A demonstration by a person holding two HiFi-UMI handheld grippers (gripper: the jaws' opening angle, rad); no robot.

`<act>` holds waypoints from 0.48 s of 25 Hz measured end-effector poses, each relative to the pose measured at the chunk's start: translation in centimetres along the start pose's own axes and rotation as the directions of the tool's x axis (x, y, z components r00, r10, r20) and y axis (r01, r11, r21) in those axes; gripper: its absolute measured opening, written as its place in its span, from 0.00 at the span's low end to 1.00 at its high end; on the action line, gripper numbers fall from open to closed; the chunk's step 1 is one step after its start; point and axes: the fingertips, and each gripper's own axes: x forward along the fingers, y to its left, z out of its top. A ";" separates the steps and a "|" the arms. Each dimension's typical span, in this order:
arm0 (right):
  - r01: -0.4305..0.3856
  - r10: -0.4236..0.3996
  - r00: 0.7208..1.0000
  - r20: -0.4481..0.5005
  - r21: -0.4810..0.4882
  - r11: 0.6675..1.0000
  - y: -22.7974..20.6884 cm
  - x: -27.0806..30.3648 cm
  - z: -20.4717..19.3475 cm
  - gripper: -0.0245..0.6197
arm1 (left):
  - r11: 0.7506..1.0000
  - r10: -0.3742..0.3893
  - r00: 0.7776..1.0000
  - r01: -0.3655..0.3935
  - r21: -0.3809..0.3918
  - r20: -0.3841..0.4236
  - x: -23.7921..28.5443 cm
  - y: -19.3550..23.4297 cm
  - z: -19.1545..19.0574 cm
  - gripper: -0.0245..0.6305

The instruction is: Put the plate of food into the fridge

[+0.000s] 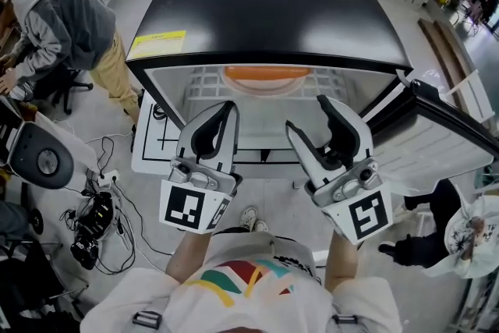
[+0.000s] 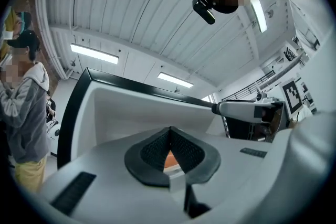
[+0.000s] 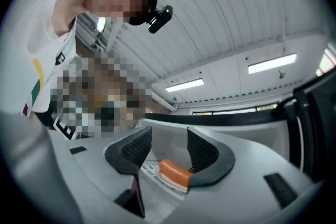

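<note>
Inside the fridge [image 1: 273, 8], the plate of food [image 1: 267, 79] looks stiff, breakable, best gripped by its near rim; left hand-held gripper [image 1: 228, 107] is closed, right hand-held gripper [image 1: 308, 115] wide, empty.

Ahead of the right gripper [image 1: 308, 115], the fridge [image 1: 265, 4] top is glossy black, its inside smooth white plastic; the plate [image 1: 267, 76] shines orange. The gripper's shell is matt grey plastic (pads [image 3: 134, 148] black, finely textured).

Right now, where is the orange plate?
In the head view the orange plate sits centrally on the wire shelf inside the open fridge.
</note>
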 end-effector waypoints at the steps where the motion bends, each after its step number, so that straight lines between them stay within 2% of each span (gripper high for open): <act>1: 0.007 -0.008 1.000 0.011 0.041 0.999 0.0 -0.4 -0.2 0.37 | 1.000 -0.004 1.000 0.004 0.000 -0.001 -0.1 -0.3 0.0 0.04; 7: 0.072 -0.070 0.997 -0.015 0.157 0.985 1.2 -2.6 -2.2 0.36 | 1.000 -0.013 1.000 0.013 -0.011 -0.003 -0.6 -1.4 -0.2 0.04; 8: 0.084 -0.083 0.996 -0.009 0.185 0.979 1.3 -3.0 -2.3 0.33 | 1.000 -0.013 1.000 0.013 -0.013 -0.004 -0.7 -1.5 -0.3 0.04; 10: 0.136 -0.141 0.990 0.003 0.237 0.962 0.8 -3.9 -2.4 0.10 | 1.000 -0.016 1.000 0.016 -0.015 -0.007 -0.8 -1.7 -0.5 0.04; 11: 0.170 -0.176 0.984 0.001 0.257 0.951 0.3 -4.2 -2.5 0.04 | 1.000 -0.017 1.000 0.017 -0.014 -0.009 -0.9 -1.8 -0.5 0.04; 12: 0.200 -0.205 0.979 -0.008 0.271 0.942 -0.2 -4.5 -2.8 0.04 | 1.000 -0.018 1.000 0.018 -0.013 -0.010 -0.9 -1.9 -0.5 0.04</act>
